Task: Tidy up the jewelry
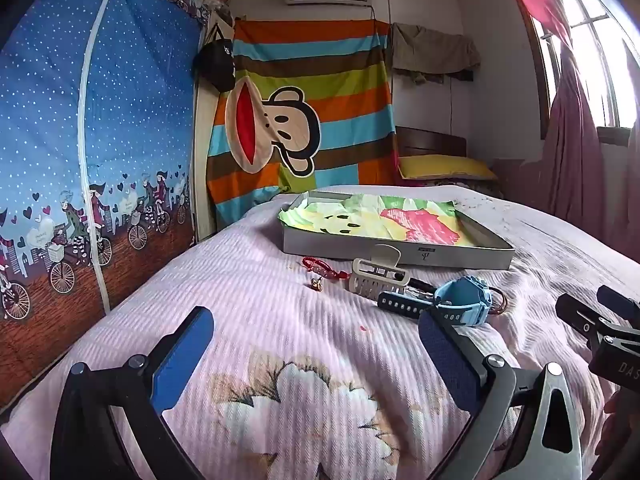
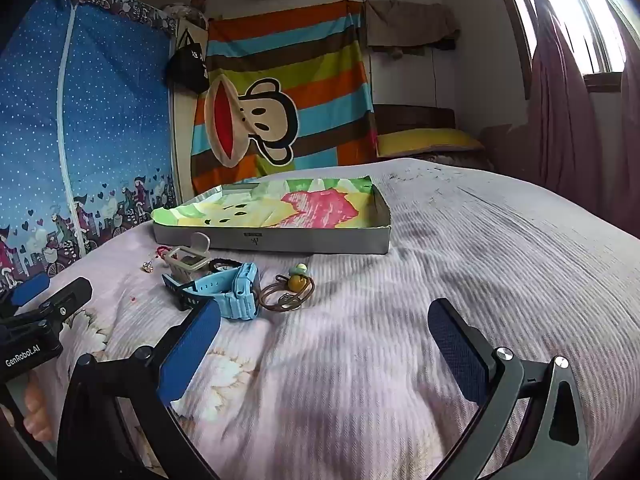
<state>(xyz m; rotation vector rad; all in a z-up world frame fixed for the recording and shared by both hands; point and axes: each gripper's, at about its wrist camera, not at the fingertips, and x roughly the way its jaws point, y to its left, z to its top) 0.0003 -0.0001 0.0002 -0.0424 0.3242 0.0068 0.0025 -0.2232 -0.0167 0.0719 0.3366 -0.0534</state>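
We see both the left gripper (image 1: 316,340) and right gripper (image 2: 324,332) spread wide, holding nothing above the bedspread (image 2: 460,240); the blue watch (image 1: 464,300) lies at one o'clock of the left one, the gray tray (image 1: 400,250) beyond.

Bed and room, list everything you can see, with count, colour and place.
Tray: one, grey, colourful paper lining, mid-bed.
Hair claw: one, beige, before the tray.
Watch: one, light blue, dark strap, beside the claw.
Hair ties: a few, brown, yellow and green beads, right of the watch.
Red bracelet: one, left of the claw.
Small charm: one, gold, near the bracelet.
Bedspread: one, pink.
Monkey cloth: one, striped, back wall.
Left tool: open, empty.
Right tool: open, empty.
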